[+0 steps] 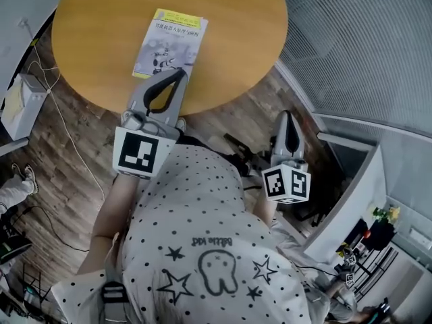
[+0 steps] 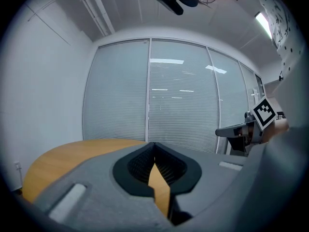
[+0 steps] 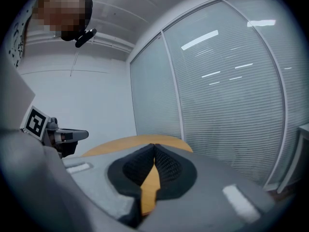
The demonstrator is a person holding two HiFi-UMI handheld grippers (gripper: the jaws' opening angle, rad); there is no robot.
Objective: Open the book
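Left claw (image 1: 181,73): clenched; in the left gripper view (image 2: 153,148) the two dark ribbed pads meet at the tips and nothing is between them, only a sliver of orange worktop showing through the gap lower down.
Left claw's place: centre of the head view, its tip overlapping the book's near corner in the picture; contact cannot be told from any view.
Right claw (image 1: 288,117): clenched as well; the right gripper view (image 3: 154,147) shows its pads together at the tips and empty.
Right claw's place: right of centre in the head view, off the worktop's rim and over the wooden floor (image 1: 67,154), well apart from the book.
Marker cubes: one behind each claw, the left cube (image 1: 141,152) larger in the frame, the right cube (image 1: 287,184) lower right of it.
Book (image 1: 170,42): closed, lying flat with its cover up, yellow band along its far edge, in the upper middle of the head view, set at a slight slant.
Worktop (image 1: 94,25): round, orange wood, filling the upper part of the head view.
Person: dotted shirt with stars (image 1: 202,248) fills the bottom of the head view.
Surroundings: slatted blinds behind glass panels (image 2: 178,95) ahead of both claws; a white cable (image 1: 64,123) trails over the floor at the left.
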